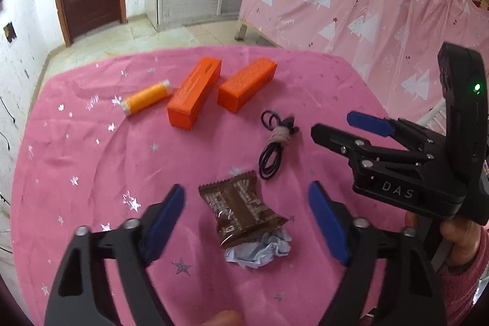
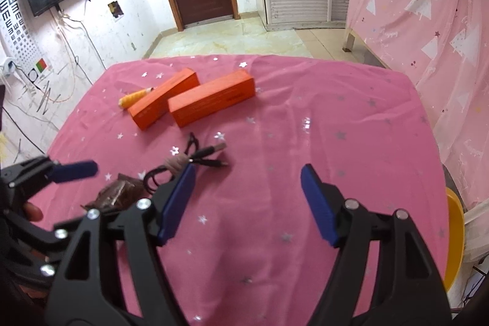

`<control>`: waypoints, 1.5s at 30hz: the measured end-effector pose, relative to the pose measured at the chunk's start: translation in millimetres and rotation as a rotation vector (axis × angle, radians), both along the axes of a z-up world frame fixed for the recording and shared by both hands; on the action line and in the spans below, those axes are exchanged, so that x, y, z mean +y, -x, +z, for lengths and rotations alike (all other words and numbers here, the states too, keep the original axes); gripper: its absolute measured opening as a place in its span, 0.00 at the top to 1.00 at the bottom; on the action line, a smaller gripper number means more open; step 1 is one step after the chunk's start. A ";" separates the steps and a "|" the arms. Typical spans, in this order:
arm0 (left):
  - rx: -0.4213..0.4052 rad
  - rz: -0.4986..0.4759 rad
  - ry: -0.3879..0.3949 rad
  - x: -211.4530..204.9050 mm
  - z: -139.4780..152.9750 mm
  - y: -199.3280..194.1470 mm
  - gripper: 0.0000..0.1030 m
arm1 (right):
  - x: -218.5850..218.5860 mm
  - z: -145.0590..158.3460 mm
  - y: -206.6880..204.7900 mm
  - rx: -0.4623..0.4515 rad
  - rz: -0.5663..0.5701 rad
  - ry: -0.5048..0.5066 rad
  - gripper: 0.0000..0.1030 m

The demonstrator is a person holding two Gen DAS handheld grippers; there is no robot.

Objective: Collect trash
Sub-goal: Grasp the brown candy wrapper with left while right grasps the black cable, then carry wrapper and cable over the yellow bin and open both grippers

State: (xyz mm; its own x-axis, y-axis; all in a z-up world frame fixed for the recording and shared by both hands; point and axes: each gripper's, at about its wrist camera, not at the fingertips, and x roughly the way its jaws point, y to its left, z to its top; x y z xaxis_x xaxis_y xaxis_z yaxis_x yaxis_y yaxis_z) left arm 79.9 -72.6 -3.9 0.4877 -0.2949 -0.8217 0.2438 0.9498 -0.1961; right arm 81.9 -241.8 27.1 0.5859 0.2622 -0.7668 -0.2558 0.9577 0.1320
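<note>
The left gripper [image 1: 244,219] stands with its jaws spread wide, straddling the brown snack wrapper [image 1: 241,211] on the pink tablecloth [image 1: 91,158]. A crumpled paper wad [image 1: 256,252] lies touching the wrapper's near end. Neither is gripped yet. The right gripper [image 2: 247,203] is likewise spread and empty, held over bare cloth beside the left one.

Judgement: the step in hand is the pickup of the wrapper. It is best done by lowering the pads to cloth level and closing across the wrapper's narrow waist, keeping clear of the coiled black cable [image 1: 275,142] just beyond, which does not look like trash.

The left wrist view alone shows the paper wad and the wrapper whole; in the right wrist view the wrapper [image 2: 119,194] is partly hidden behind a finger. The right wrist view alone shows a yellow object [image 2: 455,234] at the table's right edge, possibly a bin; this cannot be confirmed.
</note>
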 end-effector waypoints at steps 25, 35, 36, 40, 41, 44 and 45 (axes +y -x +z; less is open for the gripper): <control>0.015 0.127 -0.021 46.2 -7.9 11.7 0.71 | 56.3 -12.9 -21.6 0.068 0.037 0.045 0.33; -0.011 0.153 -0.035 55.6 -3.2 16.2 0.71 | 69.9 -12.7 -19.5 0.028 0.029 0.130 0.57; -0.014 0.153 -0.036 55.3 -2.5 17.1 0.70 | 71.2 -12.8 -19.3 0.027 0.034 0.133 0.58; -0.024 0.158 -0.041 53.1 1.4 18.5 0.70 | 69.7 -7.2 -15.0 0.004 0.030 0.132 0.61; -0.028 0.159 -0.042 52.6 2.8 18.5 0.70 | 67.8 -5.4 -13.5 0.001 0.030 0.126 0.61; -0.037 0.158 -0.045 49.2 8.7 18.9 0.70 | 60.8 1.7 -12.0 -0.014 0.020 0.118 0.61; -0.042 0.156 -0.047 47.5 10.7 19.1 0.70 | 57.4 3.9 -12.2 -0.016 0.017 0.113 0.61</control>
